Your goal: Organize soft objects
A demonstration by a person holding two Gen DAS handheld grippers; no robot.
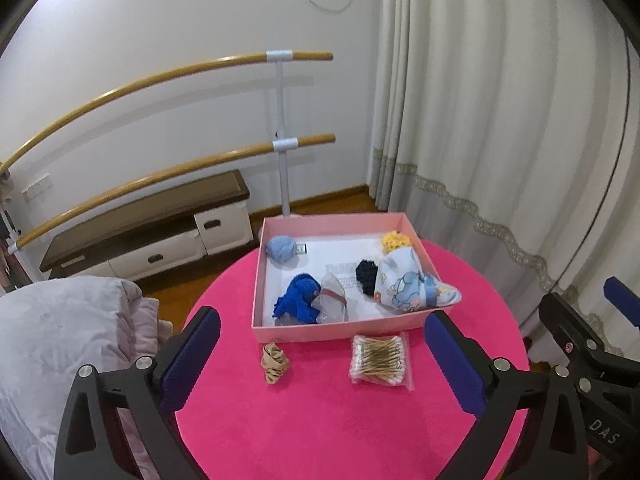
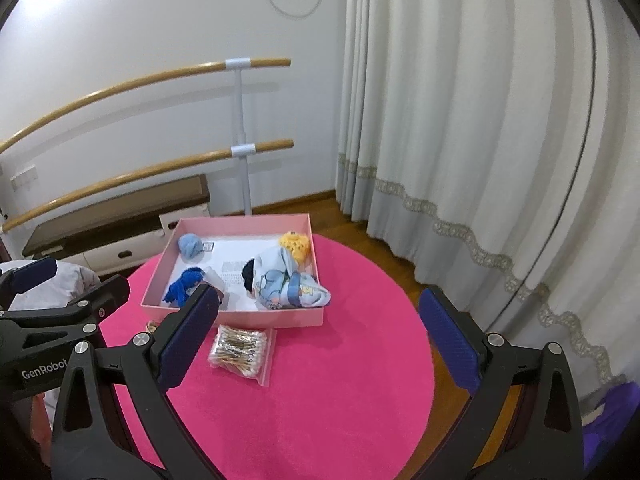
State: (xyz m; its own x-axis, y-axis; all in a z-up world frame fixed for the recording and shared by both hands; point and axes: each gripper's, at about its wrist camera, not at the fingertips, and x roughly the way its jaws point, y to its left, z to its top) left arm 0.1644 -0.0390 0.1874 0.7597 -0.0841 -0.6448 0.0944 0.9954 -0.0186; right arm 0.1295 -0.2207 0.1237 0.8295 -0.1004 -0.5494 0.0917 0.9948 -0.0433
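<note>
A pink box (image 1: 336, 327) (image 2: 232, 316) sits on the round pink table (image 1: 320, 420) (image 2: 340, 360). Inside lie a light-blue ball (image 1: 281, 249) (image 2: 191, 246), a dark-blue cloth (image 1: 298, 298) (image 2: 184, 285), a clear wrapped bundle (image 1: 332, 298), a black cloth (image 1: 367, 275), a yellow knit piece (image 1: 394, 240) (image 2: 295, 243) and a printed cloth bundle (image 1: 412, 284) (image 2: 292, 286). In front of the box lie a tan scrunchie (image 1: 274, 362) and a bag of cotton swabs (image 1: 380, 358) (image 2: 240, 350). My left gripper (image 1: 322, 332) hangs open and empty above the table's near side. My right gripper (image 2: 320, 312) is open and empty too.
A ballet barre (image 1: 280, 136) and a low dark-topped cabinet (image 1: 152, 224) stand by the back wall. Cream curtains (image 1: 500, 120) hang on the right. Grey bedding (image 1: 60, 340) lies to the left of the table. Wooden floor (image 2: 360, 224) shows past the table.
</note>
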